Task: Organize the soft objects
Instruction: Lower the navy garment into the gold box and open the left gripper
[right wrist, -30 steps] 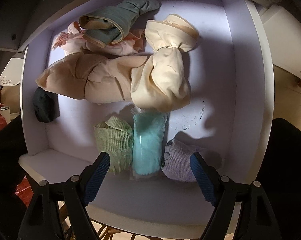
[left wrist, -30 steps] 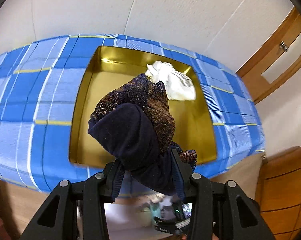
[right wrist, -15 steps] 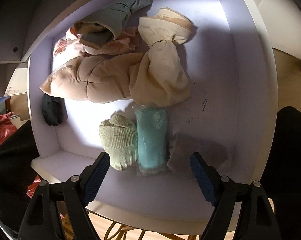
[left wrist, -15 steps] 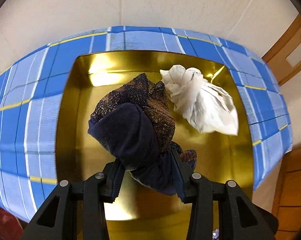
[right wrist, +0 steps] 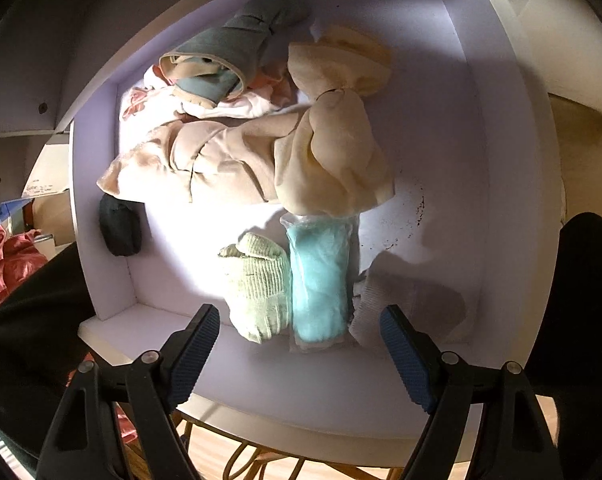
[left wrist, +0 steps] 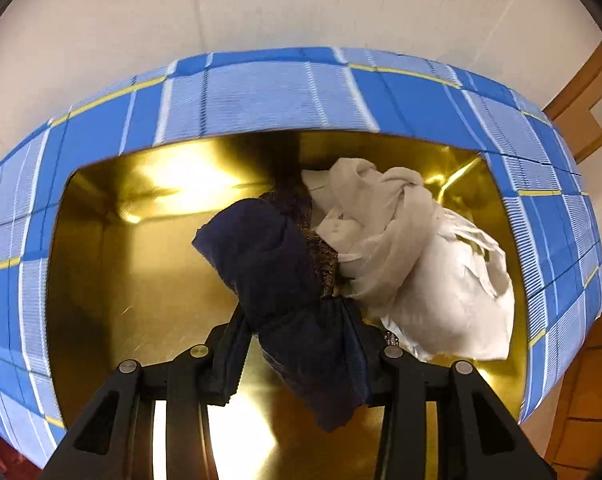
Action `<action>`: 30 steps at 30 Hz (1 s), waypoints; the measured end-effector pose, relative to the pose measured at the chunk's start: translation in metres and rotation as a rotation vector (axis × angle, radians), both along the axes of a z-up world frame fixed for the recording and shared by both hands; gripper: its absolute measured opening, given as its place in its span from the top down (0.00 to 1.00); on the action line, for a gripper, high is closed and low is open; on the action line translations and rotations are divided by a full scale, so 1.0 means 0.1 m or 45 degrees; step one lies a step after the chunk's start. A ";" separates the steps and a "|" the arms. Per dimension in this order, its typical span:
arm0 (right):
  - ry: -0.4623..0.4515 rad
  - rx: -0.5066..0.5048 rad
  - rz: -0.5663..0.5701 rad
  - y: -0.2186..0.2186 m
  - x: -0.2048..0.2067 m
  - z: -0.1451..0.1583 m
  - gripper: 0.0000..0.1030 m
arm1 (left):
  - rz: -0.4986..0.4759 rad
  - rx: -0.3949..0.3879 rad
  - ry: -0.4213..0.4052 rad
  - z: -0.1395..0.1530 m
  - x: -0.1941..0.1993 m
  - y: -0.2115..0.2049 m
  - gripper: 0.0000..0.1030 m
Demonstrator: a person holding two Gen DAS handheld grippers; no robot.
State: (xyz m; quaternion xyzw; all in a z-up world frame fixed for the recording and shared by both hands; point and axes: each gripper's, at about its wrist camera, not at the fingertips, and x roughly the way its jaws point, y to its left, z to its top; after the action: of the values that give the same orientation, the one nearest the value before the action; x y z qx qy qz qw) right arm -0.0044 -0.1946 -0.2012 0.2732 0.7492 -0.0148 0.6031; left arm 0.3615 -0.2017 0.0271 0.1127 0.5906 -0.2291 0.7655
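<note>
Two close, steeply downward wrist views: gold-lined box (left wrist: 113, 280); white drawer (right wrist: 453, 168); nothing shared.

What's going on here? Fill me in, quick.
A person is sorting soft items with a handheld tool in each hand. The left tool is clamped on a dark navy lace garment, holding it over a gold tray where a white knotted cloth already lies. The right tool is open and empty above a white drawer holding rolled socks and bundled garments, nearest a teal roll.
</note>
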 end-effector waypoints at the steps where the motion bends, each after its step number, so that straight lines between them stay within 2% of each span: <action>1: -0.002 0.003 0.000 -0.01 -0.01 0.00 0.19 | -0.004 -0.005 -0.005 0.02 -0.02 -0.04 0.57; 8: -0.011 0.008 -0.003 -0.01 0.02 0.05 0.19 | -0.003 0.038 -0.053 0.03 -0.12 -0.07 0.52; 10: -0.014 0.005 -0.006 -0.02 0.02 0.06 0.19 | -0.007 0.073 -0.075 0.04 -0.15 0.02 0.45; 13: -0.024 0.007 -0.006 -0.02 0.04 0.08 0.19 | 0.002 0.101 -0.102 0.06 -0.14 0.14 0.41; 14: -0.028 0.004 -0.002 -0.02 0.04 0.09 0.19 | 0.017 0.089 -0.104 0.09 -0.15 0.21 0.39; 16: -0.035 -0.002 0.001 -0.01 0.05 0.10 0.19 | 0.049 0.039 -0.100 0.13 -0.15 0.31 0.29; 20: -0.029 -0.020 -0.004 -0.01 0.04 0.11 0.19 | 0.111 -0.046 -0.083 0.22 -0.15 0.45 0.28; 25: -0.036 -0.031 -0.017 -0.05 0.03 0.13 0.19 | 0.084 -0.004 -0.140 0.32 -0.34 0.49 0.28; 30: -0.050 -0.046 -0.013 -0.06 0.05 0.15 0.19 | 0.041 -0.034 -0.177 0.36 -0.60 0.62 0.28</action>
State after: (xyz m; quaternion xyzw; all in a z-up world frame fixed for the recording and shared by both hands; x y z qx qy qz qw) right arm 0.0003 -0.2007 -0.1860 0.2664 0.7354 -0.0258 0.6225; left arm 0.3011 -0.1399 0.0632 0.1086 0.5347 -0.2164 0.8096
